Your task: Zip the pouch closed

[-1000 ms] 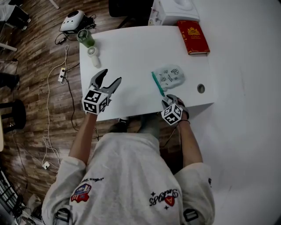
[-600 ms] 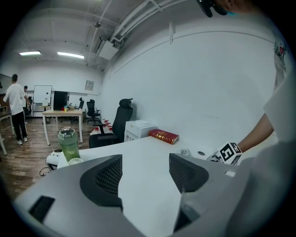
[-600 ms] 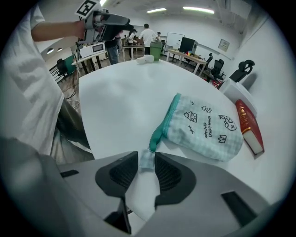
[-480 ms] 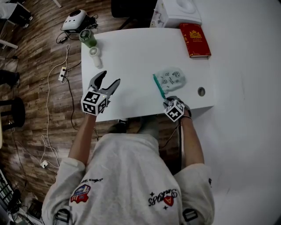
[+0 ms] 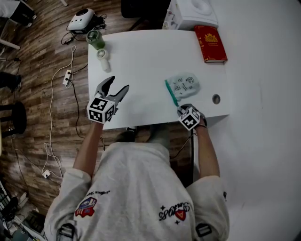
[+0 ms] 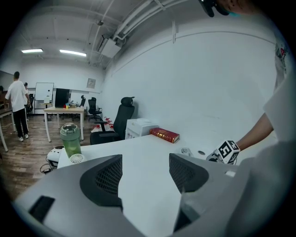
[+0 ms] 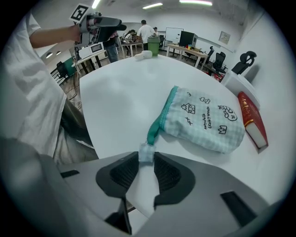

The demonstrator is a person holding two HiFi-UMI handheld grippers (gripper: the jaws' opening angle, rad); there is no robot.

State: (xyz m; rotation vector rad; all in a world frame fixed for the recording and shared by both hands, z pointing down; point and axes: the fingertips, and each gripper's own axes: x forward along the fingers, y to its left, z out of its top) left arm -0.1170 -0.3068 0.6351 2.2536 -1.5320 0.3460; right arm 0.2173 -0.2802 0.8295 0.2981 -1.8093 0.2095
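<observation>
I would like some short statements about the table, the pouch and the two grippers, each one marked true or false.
1. The right gripper is shut on the tab at the zipper end of the pouch. True.
2. The left gripper holds the green bottle. False: its jaws are apart and empty; the bottle stands at the far corner of the table.
3. The red book lies on the pouch. False: they lie apart.
4. The pouch lies on the table. True.

Head view: the marker cube (image 5: 190, 118) covers the jaws of the right gripper (image 5: 181, 107) and the zip tab (image 7: 146, 152); the white box (image 5: 190, 12) is cut by the top edge. Left gripper view: the pouch (image 6: 186, 151) shows only as a sliver behind a jaw. Lettering on the book (image 5: 211, 43) is too small to read.
</observation>
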